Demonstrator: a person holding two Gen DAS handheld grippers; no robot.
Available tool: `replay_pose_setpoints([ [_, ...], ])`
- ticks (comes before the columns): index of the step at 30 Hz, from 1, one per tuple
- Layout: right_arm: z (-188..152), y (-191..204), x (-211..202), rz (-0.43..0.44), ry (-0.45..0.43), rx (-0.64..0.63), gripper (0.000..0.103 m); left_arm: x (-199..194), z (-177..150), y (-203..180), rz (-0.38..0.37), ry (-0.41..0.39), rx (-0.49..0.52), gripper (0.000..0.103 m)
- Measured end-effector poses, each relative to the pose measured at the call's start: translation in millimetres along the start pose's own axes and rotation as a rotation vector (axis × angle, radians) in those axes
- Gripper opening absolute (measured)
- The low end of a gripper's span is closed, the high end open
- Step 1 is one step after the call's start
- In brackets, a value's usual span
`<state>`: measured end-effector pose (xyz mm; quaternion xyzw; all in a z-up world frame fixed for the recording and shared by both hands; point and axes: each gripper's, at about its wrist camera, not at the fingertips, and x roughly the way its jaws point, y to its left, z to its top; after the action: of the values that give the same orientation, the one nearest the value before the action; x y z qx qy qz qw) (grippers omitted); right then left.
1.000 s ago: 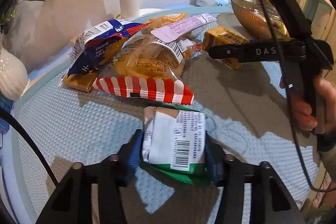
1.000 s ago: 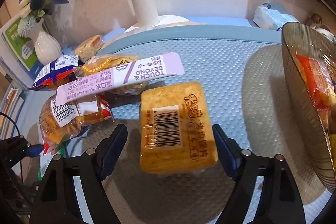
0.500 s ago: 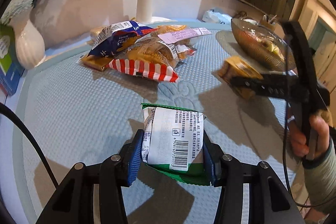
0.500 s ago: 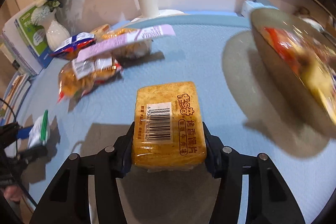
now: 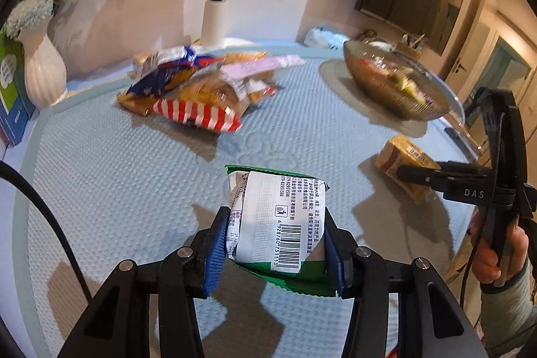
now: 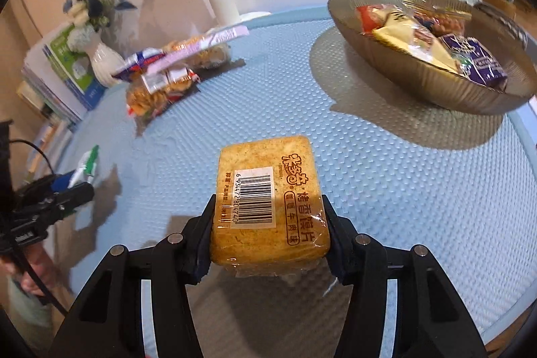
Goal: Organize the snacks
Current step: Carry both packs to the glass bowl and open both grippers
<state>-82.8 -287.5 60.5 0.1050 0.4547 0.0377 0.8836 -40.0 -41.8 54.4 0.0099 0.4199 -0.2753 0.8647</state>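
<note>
My left gripper [image 5: 273, 244] is shut on a green and white snack packet [image 5: 275, 220], held above the blue mat. My right gripper [image 6: 268, 234] is shut on a yellow cracker packet [image 6: 268, 190] with a barcode, also lifted off the mat. In the left wrist view the right gripper [image 5: 401, 171] shows at the right edge with the yellow packet [image 5: 402, 156]. A glass bowl [image 6: 402, 62] holding several snack packs stands at the far right. A pile of loose snacks [image 5: 198, 89] lies at the back of the mat. The left gripper [image 6: 84, 183] appears at the left of the right wrist view.
A white lamp post [image 5: 214, 19] stands behind the snack pile. A white vase with flowers [image 5: 43, 76] and books [image 6: 67, 69] sit at the back left. The blue textured mat [image 6: 402, 190] covers a round table whose edge curves near the bowl.
The right gripper closed on the yellow packet and lifted it, moving toward the bowl. The left gripper drew back from the pile with the green packet still held.
</note>
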Motion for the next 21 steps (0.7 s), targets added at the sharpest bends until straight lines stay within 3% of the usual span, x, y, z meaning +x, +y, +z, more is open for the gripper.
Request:
replay_pose_setpoints([
  [10,-7.2,-18.1,-5.7,0.023,0.029,0.07,0.053,-4.7,19.6,-23.6,-0.012,-0.027,0.043,0.049],
  [13,-10.0,-28.7,-10.9,0.086,0.028,0.113,0.053,-0.4,23.0,-30.1,-0.023,-0.021,0.046,0.049],
  [16,-9.1,-39.2,-21.3,0.148,0.007,0.159,0.053,4.8,25.8,-36.5,-0.032,-0.011,0.043,0.049],
  [21,-1.4,-50.4,-53.2,0.167,-0.074,0.177,0.053,10.4,46.7,-54.5,-0.056,-0.028,0.053,0.049],
])
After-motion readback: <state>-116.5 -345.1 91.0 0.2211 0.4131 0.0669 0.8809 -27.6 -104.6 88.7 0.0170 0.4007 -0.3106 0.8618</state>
